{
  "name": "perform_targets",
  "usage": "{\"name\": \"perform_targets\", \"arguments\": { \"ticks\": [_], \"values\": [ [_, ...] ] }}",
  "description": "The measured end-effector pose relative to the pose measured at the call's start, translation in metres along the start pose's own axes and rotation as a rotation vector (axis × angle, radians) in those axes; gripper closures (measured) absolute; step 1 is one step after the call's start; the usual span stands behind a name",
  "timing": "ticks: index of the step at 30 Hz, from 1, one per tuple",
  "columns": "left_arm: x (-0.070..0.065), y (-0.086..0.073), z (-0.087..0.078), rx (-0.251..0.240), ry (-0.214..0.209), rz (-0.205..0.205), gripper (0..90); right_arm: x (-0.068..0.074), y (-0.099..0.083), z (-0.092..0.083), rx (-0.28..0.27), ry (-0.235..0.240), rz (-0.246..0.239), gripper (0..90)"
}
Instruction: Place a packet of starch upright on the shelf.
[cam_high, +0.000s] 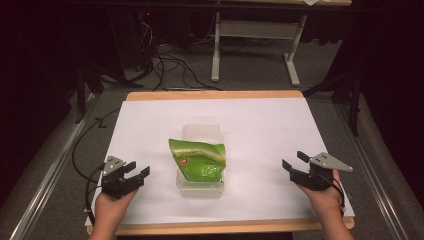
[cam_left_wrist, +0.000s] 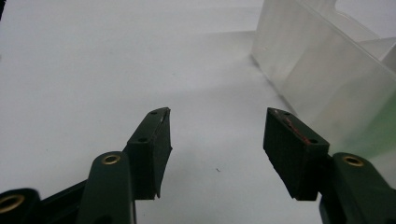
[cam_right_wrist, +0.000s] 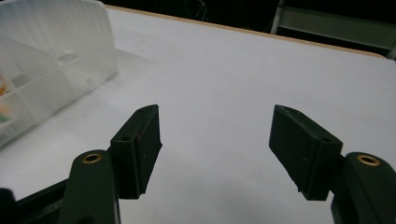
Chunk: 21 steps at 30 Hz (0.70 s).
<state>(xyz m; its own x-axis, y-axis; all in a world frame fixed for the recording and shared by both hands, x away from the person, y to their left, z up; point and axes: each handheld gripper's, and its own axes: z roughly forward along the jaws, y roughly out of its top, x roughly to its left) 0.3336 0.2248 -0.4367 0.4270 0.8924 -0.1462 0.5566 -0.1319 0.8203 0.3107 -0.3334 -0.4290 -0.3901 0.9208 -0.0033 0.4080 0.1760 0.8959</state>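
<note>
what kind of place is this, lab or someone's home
Most likely a lab or recording room: a white-covered wooden table on grey carpet, loose black cables on the floor, metal floor rails, and dark surroundings.

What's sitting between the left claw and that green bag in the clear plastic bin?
Nothing visible on the table. Bare white paper lies between the open left claw and the translucent plastic bin. The shiny green snack bag lies across the bin's top, so only the bin's near wall faces the claw.
</note>
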Motion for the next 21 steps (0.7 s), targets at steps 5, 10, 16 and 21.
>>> {"name": "perform_targets", "arguments": {
  "ticks": [5, 10, 16, 21],
  "values": [
    [-0.008, -0.001, 0.006, 0.020, -0.002, 0.030, 41.4, -0.006, 0.000, 0.000, -0.038, -0.005, 0.080, 34.7],
    [-0.013, -0.001, 0.010, 0.033, 0.001, 0.050, 40.8, 0.001, 0.000, 0.010, -0.001, 0.039, 0.055, 34.8],
    [-0.014, -0.002, 0.009, 0.035, -0.003, 0.050, 40.4, 0.006, 0.001, 0.012, 0.001, 0.061, 0.038, 34.8],
    [-0.013, -0.001, 0.008, 0.029, -0.013, 0.034, 40.0, 0.004, 0.001, 0.012, 0.004, 0.055, 0.045, 34.9]
  ]
}}
